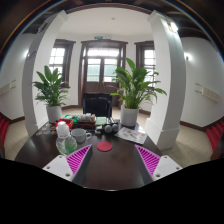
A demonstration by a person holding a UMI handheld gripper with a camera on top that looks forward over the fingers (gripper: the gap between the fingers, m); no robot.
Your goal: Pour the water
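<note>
- No label or writing here is readable to me.
- My gripper (104,161) stands wide, holding nothing.
- A bottle (64,137) stands beyond my left finger, on the dark table (110,165).

Two potted plants (50,88) (133,85), one table (110,165), one pink coaster (104,147) (small clutter uncountable)

My tongs point over a dark round table (112,160). Just ahead of my fingers lies a red coaster (104,147). To the left stand a clear cup (72,146) and a white bottle (63,131). Farther off, mid-table, sits a clutter of small things I cannot tell apart. Two potted plants stand at the far side, one left (52,92), one right (131,90). Near the right plant lies a paper (133,135).
</note>
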